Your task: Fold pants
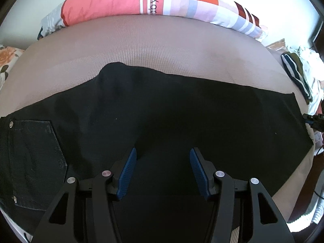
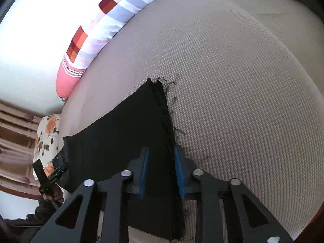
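bed beyond the pants: bare woven mattress [image 1: 141, 46] lies open between the black pants [image 1: 162, 109] and the rolled quilt [image 1: 141, 0], free for passing.
far edge: the quilt lies along the whole far side of the bed, against the bright wall.
right of the frayed hem: open mattress in the right wrist view, only loose threads [image 2: 174, 99] on it.
right end of bed: a heap of clothes [image 1: 299, 75] crowds the edge near the hem.
left end: a floral pillow [image 2: 47, 139] sits just past the waistband.
left gripper [image 1: 162, 156]: jaws apart over flat cloth, nothing between them.
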`<state>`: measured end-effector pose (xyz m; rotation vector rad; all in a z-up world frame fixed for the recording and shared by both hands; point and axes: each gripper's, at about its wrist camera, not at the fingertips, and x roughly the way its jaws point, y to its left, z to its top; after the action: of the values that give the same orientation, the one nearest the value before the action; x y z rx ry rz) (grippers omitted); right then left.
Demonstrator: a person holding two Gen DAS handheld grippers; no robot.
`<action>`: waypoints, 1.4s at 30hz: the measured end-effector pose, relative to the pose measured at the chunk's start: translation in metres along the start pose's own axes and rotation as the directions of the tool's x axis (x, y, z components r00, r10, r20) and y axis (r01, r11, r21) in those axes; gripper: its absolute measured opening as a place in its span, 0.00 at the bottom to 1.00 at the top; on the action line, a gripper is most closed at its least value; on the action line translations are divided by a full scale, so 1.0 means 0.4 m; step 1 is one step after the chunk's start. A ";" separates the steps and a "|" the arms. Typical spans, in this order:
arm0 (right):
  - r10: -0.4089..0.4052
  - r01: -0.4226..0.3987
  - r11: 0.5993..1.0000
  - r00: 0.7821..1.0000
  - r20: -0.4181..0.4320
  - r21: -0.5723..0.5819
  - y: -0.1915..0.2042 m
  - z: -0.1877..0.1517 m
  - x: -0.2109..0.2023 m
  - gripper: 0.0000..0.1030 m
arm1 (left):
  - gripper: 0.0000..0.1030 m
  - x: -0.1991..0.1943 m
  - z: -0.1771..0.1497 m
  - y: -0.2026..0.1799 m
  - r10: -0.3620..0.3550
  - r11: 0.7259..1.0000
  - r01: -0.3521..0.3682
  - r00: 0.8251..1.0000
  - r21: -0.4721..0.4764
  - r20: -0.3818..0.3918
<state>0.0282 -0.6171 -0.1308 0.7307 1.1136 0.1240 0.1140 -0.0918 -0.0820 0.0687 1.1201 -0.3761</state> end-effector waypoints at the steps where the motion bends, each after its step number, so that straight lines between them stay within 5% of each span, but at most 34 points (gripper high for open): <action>1: 0.012 -0.012 1.000 1.000 0.002 -0.006 0.003 0.004 0.005 0.18 | 0.55 0.001 -0.001 -0.002 0.004 1.000 -0.004 1.000 0.002 0.004; 10: 0.104 -0.105 0.995 0.994 -0.020 -0.005 0.005 0.028 0.037 0.14 | 0.65 0.011 -0.009 -0.020 0.035 0.999 -0.036 0.999 0.024 0.031; 28: -0.103 0.096 0.992 0.990 0.098 0.082 0.078 -0.013 0.026 0.07 | 0.74 0.024 -0.011 -0.045 0.068 0.997 -0.070 0.997 0.042 0.047; 42: -0.018 0.017 1.000 0.997 0.071 0.002 0.261 -0.031 0.010 0.07 | 0.77 0.026 -0.013 -0.046 0.073 0.996 -0.075 0.996 0.050 0.044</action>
<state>0.0464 -0.5297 -0.0751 0.7215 1.0519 0.0815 0.1076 -0.1105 -0.0910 0.1470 1.0636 -0.3393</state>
